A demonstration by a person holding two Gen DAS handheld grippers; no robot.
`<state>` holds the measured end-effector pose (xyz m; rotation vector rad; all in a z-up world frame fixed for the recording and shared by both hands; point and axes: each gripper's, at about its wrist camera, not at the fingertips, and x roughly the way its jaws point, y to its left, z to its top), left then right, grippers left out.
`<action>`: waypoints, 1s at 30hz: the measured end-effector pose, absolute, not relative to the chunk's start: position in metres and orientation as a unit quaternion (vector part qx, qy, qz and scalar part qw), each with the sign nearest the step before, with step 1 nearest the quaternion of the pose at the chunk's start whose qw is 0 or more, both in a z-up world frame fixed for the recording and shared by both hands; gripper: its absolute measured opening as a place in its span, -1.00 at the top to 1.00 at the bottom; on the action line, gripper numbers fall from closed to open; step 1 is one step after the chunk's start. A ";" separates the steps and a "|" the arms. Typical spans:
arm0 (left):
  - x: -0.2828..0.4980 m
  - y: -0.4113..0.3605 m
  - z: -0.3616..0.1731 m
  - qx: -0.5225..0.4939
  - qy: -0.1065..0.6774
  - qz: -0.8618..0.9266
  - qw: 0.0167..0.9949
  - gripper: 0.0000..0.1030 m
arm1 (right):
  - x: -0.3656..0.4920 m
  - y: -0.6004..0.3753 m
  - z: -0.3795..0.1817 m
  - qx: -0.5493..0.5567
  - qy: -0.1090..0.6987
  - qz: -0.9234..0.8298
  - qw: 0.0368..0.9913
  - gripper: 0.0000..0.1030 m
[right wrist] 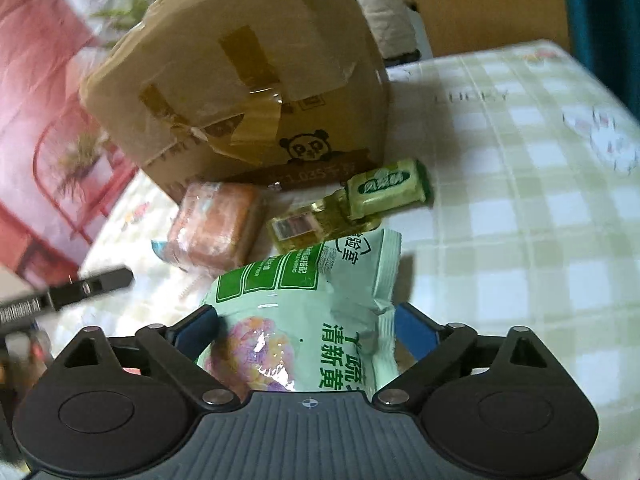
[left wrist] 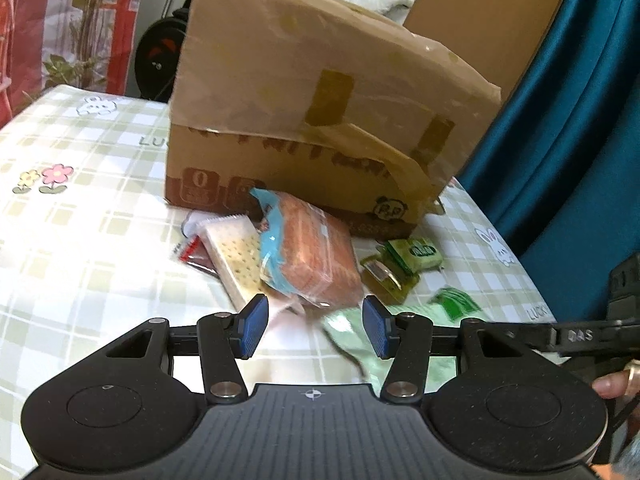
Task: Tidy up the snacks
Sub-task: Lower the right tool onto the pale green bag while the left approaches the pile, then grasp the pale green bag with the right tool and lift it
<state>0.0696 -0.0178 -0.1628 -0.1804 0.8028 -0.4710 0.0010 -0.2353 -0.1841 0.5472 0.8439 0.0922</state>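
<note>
A light green snack bag (right wrist: pixel 304 300) lies on the checked tablecloth between the jaws of my right gripper (right wrist: pixel 306 328). The jaws stand wide, with a small gap at the right pad. In the left wrist view a corner of the green bag (left wrist: pixel 352 336) shows just beyond my left gripper (left wrist: pixel 316 326), which is half open with nothing between its blue pads (left wrist: pixel 254 326). Ahead of it lie an orange cracker pack in a blue wrapper (left wrist: pixel 316 248), a white cracker pack (left wrist: pixel 236 256) and small green packets (left wrist: pixel 416 254). The orange pack (right wrist: pixel 216 228) and a green packet (right wrist: pixel 384 190) also show in the right wrist view.
A taped cardboard box (left wrist: pixel 304 120) stands behind the snacks, also seen as the box (right wrist: pixel 240 92). The tablecloth (left wrist: pixel 80 240) stretches to the left. A blue curtain (left wrist: pixel 580 120) hangs at the right. A person's finger with a ring (left wrist: pixel 616 380) shows at the right edge.
</note>
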 end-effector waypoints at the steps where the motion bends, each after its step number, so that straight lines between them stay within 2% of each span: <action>1: 0.069 -0.019 -0.163 -0.087 0.389 -0.231 0.888 -0.05 | 0.002 -0.232 -0.185 0.274 0.400 0.042 0.874 -0.76; 5: 0.065 -0.024 -0.164 -0.089 0.403 -0.250 0.876 -0.05 | 0.004 -0.225 -0.181 0.285 0.390 0.062 0.874 -0.54; 11: 0.056 -0.033 -0.170 -0.100 0.422 -0.272 0.859 -0.10 | -0.013 -0.226 -0.159 0.178 0.385 0.105 0.899 -0.56; 16: 0.048 -0.039 -0.176 -0.115 0.432 -0.278 0.850 -0.23 | -0.031 -0.208 -0.152 0.051 0.389 0.149 0.908 -0.54; 20: 0.047 -0.041 -0.187 -0.138 0.451 -0.277 0.837 -0.39 | -0.028 -0.195 -0.158 0.010 0.399 0.166 0.902 -0.34; 25: 0.055 -0.046 -0.202 -0.153 0.464 -0.286 0.824 -0.45 | -0.014 -0.193 -0.170 0.015 0.408 0.170 0.897 -0.25; 27: 0.058 -0.048 -0.203 -0.150 0.458 -0.283 0.829 -0.34 | -0.008 -0.196 -0.173 0.026 0.407 0.175 0.896 -0.06; 28: 0.059 -0.049 -0.202 -0.145 0.457 -0.281 0.831 -0.27 | -0.007 -0.196 -0.172 0.030 0.403 0.179 0.897 0.10; 29: 0.060 -0.049 -0.201 -0.150 0.454 -0.290 0.829 -0.07 | -0.006 -0.195 -0.171 0.030 0.399 0.179 0.899 0.16; 30: 0.060 -0.049 -0.198 -0.155 0.452 -0.294 0.828 -0.04 | -0.006 -0.192 -0.168 0.026 0.398 0.176 0.900 0.19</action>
